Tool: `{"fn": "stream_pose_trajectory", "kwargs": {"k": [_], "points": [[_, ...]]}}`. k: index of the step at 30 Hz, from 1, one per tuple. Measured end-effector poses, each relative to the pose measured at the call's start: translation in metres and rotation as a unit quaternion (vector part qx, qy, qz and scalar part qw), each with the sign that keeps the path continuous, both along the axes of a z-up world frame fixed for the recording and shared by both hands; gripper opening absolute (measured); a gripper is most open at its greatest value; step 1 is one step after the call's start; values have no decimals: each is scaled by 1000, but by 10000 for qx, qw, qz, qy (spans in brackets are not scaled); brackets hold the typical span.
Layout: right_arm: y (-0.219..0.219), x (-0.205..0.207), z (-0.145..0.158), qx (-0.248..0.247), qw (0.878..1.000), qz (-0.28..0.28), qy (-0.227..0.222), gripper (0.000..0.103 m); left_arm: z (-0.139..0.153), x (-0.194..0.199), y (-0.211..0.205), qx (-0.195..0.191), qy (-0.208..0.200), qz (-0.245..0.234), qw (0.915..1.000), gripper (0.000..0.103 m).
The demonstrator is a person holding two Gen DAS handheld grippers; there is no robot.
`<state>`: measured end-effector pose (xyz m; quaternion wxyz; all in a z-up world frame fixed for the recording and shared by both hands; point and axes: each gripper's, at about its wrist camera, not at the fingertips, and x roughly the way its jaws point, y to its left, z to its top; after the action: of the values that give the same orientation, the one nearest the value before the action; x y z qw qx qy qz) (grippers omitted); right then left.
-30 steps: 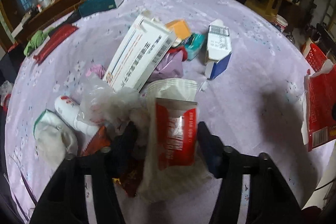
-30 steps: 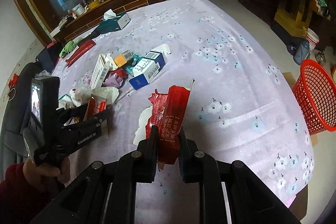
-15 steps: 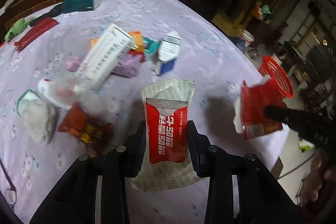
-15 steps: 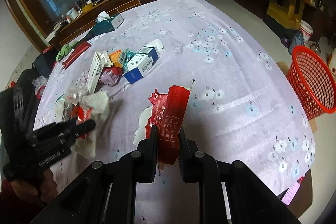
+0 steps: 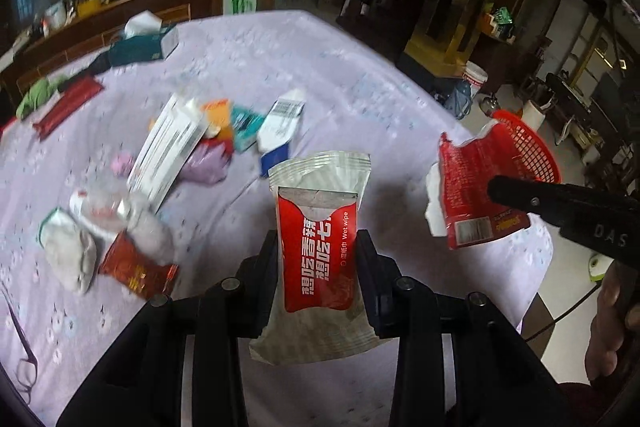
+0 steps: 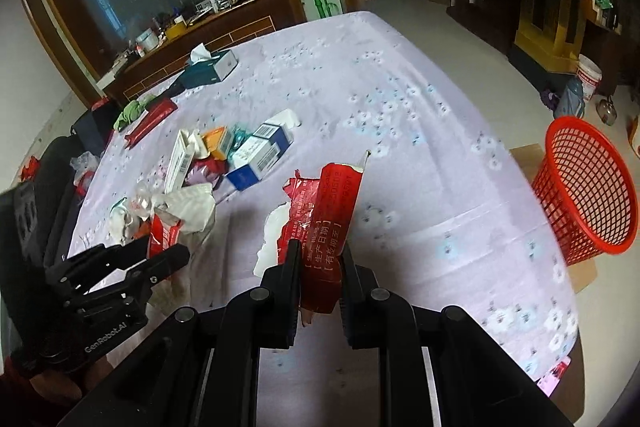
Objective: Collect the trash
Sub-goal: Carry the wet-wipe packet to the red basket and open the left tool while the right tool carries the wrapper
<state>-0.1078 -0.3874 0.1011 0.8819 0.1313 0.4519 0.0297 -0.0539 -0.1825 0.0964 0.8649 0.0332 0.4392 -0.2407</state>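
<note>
A: Left gripper (image 5: 318,259) was clamped on the wet wipe packet (image 5: 320,227), center of the left wrist view. Held by its lower half, the top stood free, both fingers tight on the sides.

B: Right gripper (image 6: 318,275)?

A: Fingers pinched the torn red wrapper (image 6: 326,219), mid-frame in the right view. Grip was near the bottom edge, so most of it stuck up loose, and a white scrap hung at its left.

B: Where was the target?

A: Red mesh basket (image 6: 586,187), right edge of the right view, on the floor past the edge of the surface (image 6: 400,99). Both items were up in the air above the cloth, not over the basket yet.

B: Risks?

A: Main one: dropping short. The basket sat low and off to the side, so a release before clearing the edge would probably land trash on the cloth or the floor. Light film could also flutter off line.

B: Anything else?

A: The torn wrapper could slip or rip further, thin grip. The white scrap might fall off mid-carry. Both grippers were close together in the left view, so they could bump at the basket.

B: Remaining trash?

A: Plenty, left side of both views: boxes, crumpled tissue (image 5: 70,255), red snack pouch (image 5: 138,269). Task was far from done, I'd judge.
</note>
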Motion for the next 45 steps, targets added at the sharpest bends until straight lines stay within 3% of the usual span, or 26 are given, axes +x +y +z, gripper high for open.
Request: {"fn": "stream_pose_trajectory", "kwargs": {"k": [10, 23, 32, 39, 42, 43, 45], "points": [[-79, -29, 18, 75, 9982, -557, -208, 17, 26, -9, -69, -99, -256, -509, 9983, 35], [-225, -79, 38, 80, 9785, -2039, -315, 17, 55, -14, -223, -308, -397, -1642, 9851, 36], [-300, -85, 37, -7, 9686, -2470, -272, 18, 44, 10, -329, -450, -72, -1942, 9799, 36], [-333, -70, 35, 4, 9679, -2501, -261, 19, 26, 33, -384, -485, 214, -1925, 9799, 36], [-343, -56, 32, -16, 9688, -2460, -286, 19, 27, 35, -399, -484, 163, -1927, 9799, 50], [-345, -52, 30, -25, 9682, -2485, -300, 24, 28, 36, -402, -525, 156, -1889, 9805, 56], [-351, -46, 27, 29, 9682, -2483, -314, 35, 31, 34, -403, -553, 146, -1839, 9813, 56]]}}
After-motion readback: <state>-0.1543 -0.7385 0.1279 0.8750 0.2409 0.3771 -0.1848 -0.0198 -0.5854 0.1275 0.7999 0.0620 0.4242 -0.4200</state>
